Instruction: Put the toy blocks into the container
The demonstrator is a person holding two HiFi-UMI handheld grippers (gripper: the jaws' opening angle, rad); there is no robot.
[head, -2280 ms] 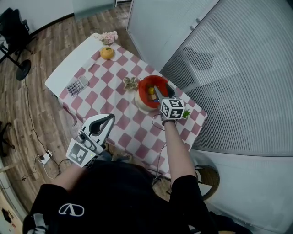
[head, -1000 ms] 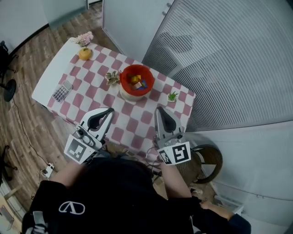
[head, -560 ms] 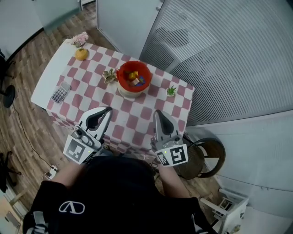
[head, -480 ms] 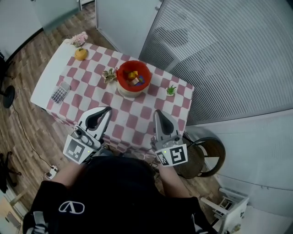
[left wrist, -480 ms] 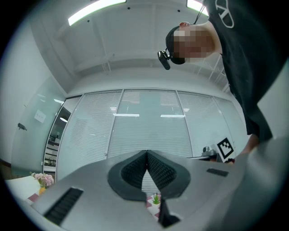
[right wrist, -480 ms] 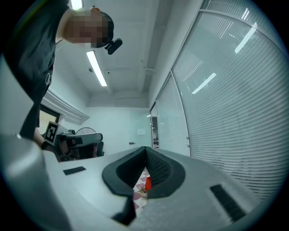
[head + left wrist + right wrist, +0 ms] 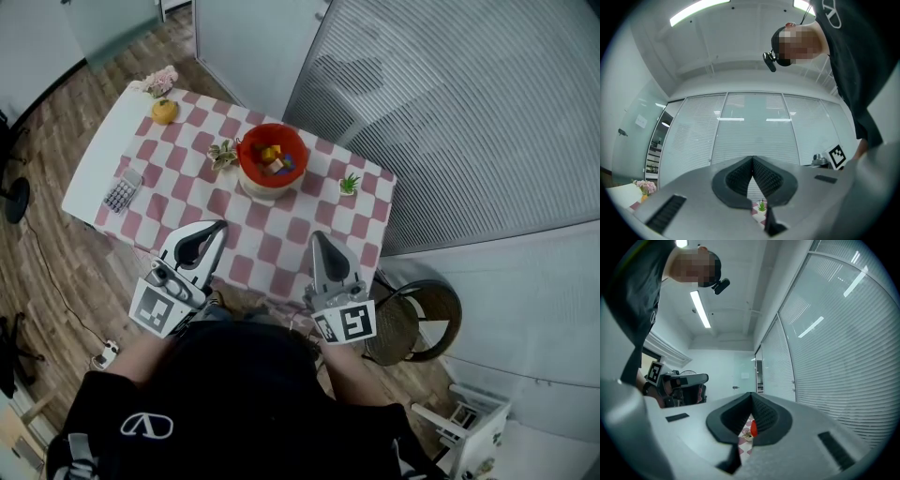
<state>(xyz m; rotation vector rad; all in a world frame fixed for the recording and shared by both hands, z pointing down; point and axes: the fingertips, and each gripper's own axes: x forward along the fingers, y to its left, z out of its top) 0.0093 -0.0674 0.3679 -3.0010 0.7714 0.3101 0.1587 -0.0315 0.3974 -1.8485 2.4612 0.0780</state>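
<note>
A black shirt (image 7: pixel 225 403) fills the bottom of the head view. On its shoulder is a white oval emblem (image 7: pixel 145 429) with no letters that can be read. Just beyond it, each gripper carries a cube with black-and-white square markers, the left cube (image 7: pixel 157 312) and the right cube (image 7: pixel 345 322); these are patterns, not writing.

The left gripper (image 7: pixel 217 225) is clenched. In its own view the ribbed pads meet at the tips with nothing between them. The right gripper (image 7: pixel 322 236) is clenched and empty too, its pads pressed together. Both hang over the near edge of the table (image 7: pixel 94 178), side by side and well apart. The table is covered by a red-and-white checked cloth (image 7: pixel 281 244).

The toy blocks (image 7: pixel 273 161), in yellow, red and blue, lie inside the red container (image 7: pixel 272 155). It stands on the far half of the cloth, well away from both sets of jaws and roughly between the lines they point along. The right gripper view shows a sliver of red through the gap below the pads.

A dry-looking sprig (image 7: pixel 223 155) sits just left of the container, and a small green plant (image 7: pixel 348 185) to its right. At the left edge lies a calculator (image 7: pixel 123 192) whose keys are too small to read. Farthest off are an orange fruit (image 7: pixel 165 111) and pink flowers (image 7: pixel 161 80).
</note>
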